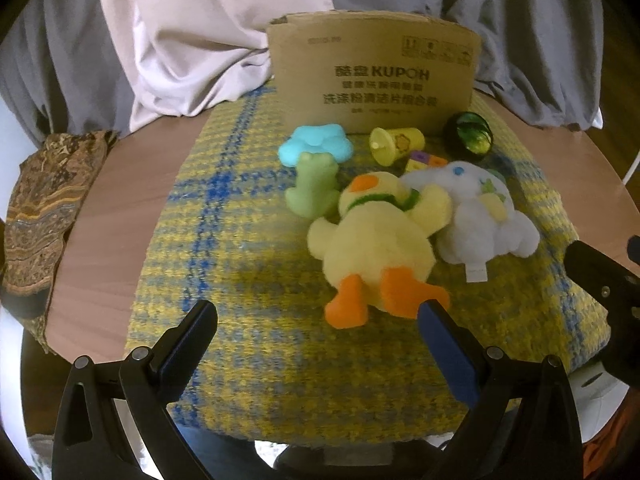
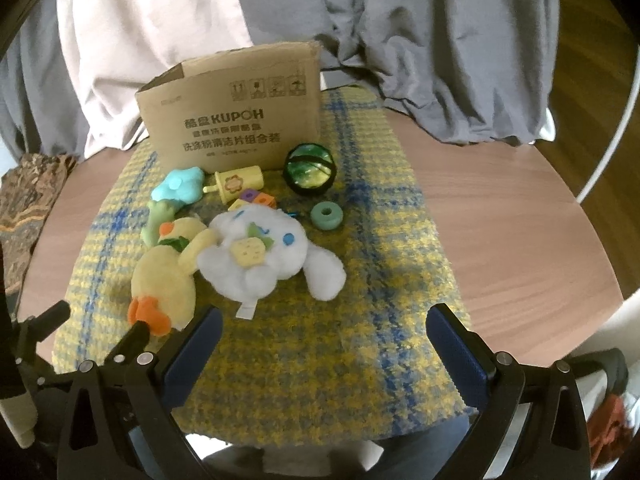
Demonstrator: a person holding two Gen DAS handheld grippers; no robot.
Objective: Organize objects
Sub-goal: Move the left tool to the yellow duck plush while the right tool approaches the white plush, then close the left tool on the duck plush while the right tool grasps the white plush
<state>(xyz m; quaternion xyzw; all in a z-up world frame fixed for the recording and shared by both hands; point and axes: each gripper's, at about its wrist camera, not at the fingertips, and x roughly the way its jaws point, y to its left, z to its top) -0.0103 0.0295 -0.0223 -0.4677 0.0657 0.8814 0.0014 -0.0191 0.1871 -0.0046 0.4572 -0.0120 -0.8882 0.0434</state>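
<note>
A yellow duck plush [image 1: 376,236] [image 2: 168,276] lies on the yellow-blue mat beside a white dog plush [image 1: 480,212] [image 2: 268,256]. Behind them lie a green frog toy [image 1: 314,188], a light-blue paw toy [image 1: 316,144] [image 2: 180,186], a yellow cup [image 1: 396,142] [image 2: 238,182], small coloured blocks [image 2: 256,199], a green-black ball [image 1: 470,138] [image 2: 309,168] and a teal ring [image 2: 327,216]. A cardboard box [image 1: 372,76] [image 2: 236,120] stands at the back. My left gripper [image 1: 320,328] is open, its right finger by the duck's feet. My right gripper [image 2: 324,328] is open in front of the white plush.
The woven mat [image 1: 240,280] [image 2: 392,280] covers a round wooden table [image 1: 120,208] [image 2: 500,220]. A patterned cloth [image 1: 36,216] hangs at the left edge. Grey and pink fabric [image 1: 180,40] is piled behind the box. The right gripper's body [image 1: 600,280] shows at right in the left wrist view.
</note>
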